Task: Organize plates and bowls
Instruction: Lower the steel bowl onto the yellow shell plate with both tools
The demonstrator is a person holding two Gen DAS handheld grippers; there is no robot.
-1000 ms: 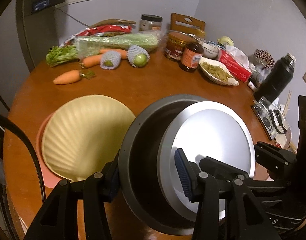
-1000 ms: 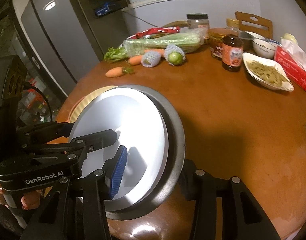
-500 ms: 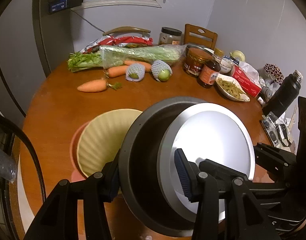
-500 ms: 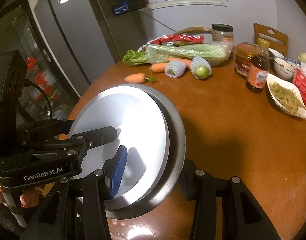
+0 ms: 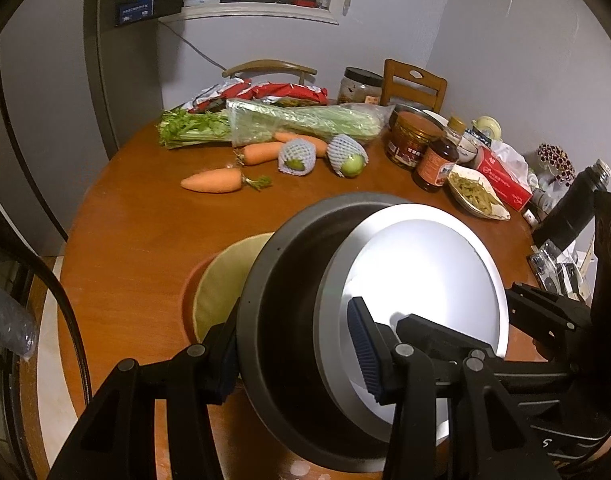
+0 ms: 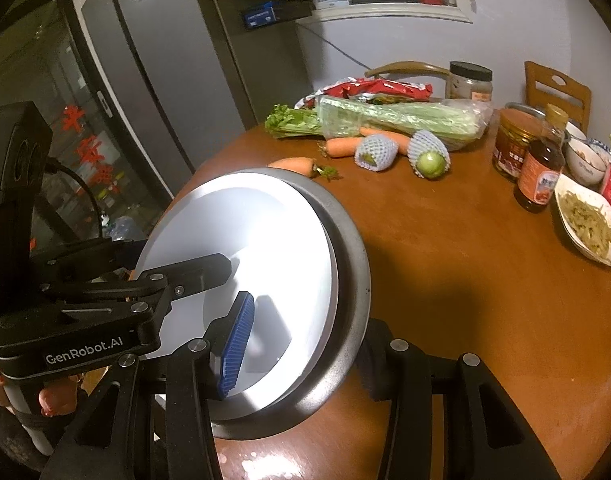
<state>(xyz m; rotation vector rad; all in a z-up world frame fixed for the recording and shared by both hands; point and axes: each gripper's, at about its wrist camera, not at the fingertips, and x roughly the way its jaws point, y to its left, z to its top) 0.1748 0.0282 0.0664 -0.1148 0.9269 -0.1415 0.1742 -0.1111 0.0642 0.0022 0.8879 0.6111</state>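
A round wooden table (image 5: 137, 240) stands by pale walls (image 5: 505, 40), a chair (image 5: 415, 84), and a grey fridge (image 6: 165, 80)

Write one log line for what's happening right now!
left gripper: shut on stack | right gripper: shut on stack | stack: white plate in grey bowl, tilted

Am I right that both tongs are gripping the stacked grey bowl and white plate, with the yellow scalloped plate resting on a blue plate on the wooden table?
Nearly: the plate beneath the yellow scalloped plate is orange-red, not blue, as the left wrist view shows. The rest holds: left tongs and right tongs both grip the stacked grey bowl and white plate over the wooden table.
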